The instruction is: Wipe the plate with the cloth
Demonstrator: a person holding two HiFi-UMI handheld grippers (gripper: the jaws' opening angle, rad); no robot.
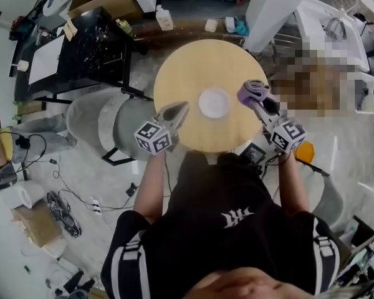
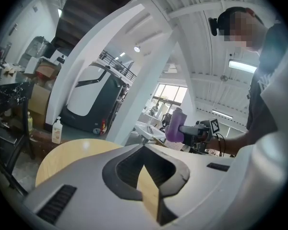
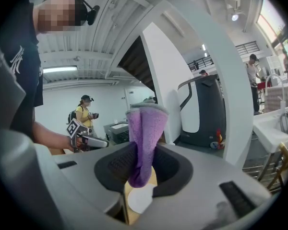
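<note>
A white plate [image 1: 214, 102] lies near the middle of the round wooden table [image 1: 187, 73]. My right gripper [image 1: 254, 94] hovers just right of the plate, shut on a purple cloth [image 1: 252, 91] that stands up folded between its jaws [image 3: 143, 143]. A bit of the plate [image 3: 140, 200] shows below those jaws. My left gripper [image 1: 176, 112] is over the table's near-left edge, left of the plate, shut with nothing in it. From the left gripper view the cloth [image 2: 174, 126] appears across the table.
A grey chair [image 1: 106, 124] stands left of the table by my left arm. A black desk [image 1: 81, 45] sits far left, bottles and a shelf [image 1: 174, 23] behind the table, white pillar [image 1: 271, 8] at back right. A person [image 3: 85, 114] stands far off.
</note>
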